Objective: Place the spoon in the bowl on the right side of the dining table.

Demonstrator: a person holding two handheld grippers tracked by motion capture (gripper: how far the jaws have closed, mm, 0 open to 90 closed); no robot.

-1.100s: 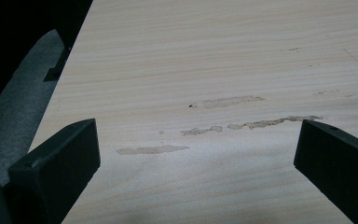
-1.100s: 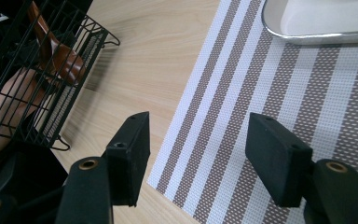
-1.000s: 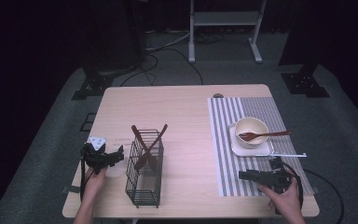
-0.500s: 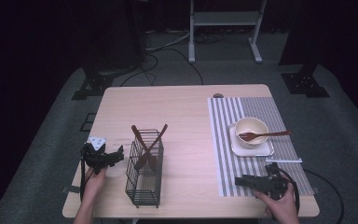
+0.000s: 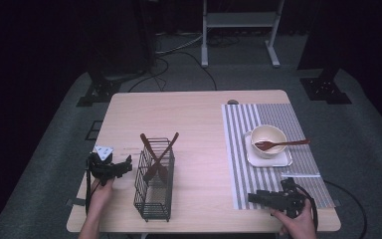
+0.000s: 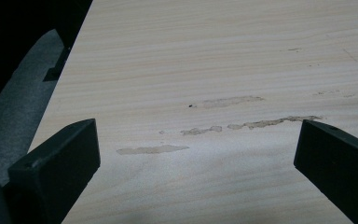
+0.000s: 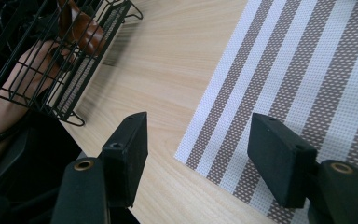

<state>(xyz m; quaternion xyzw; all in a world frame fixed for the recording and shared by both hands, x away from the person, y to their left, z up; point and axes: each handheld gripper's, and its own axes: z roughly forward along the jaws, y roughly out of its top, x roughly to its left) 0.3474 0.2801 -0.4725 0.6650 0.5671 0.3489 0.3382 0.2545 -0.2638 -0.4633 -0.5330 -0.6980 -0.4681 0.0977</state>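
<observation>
My left gripper rests open on the wooden table near its left edge, just left of a black wire basket. In the left gripper view its open jaws frame bare, stained wood. Two brown wooden utensils stand crossed in the basket. My right gripper lies open at the near edge of a striped placemat, pointing left toward the basket. In the right gripper view the jaws straddle the placemat's edge with nothing between them.
A cream bowl with a wooden spoon sits on a white square plate on the placemat. A thin pale strip lies in front of the plate. The basket shows the other hand behind it.
My right gripper has slid a little toward the near edge of the table. The left gripper has stayed where it was.
</observation>
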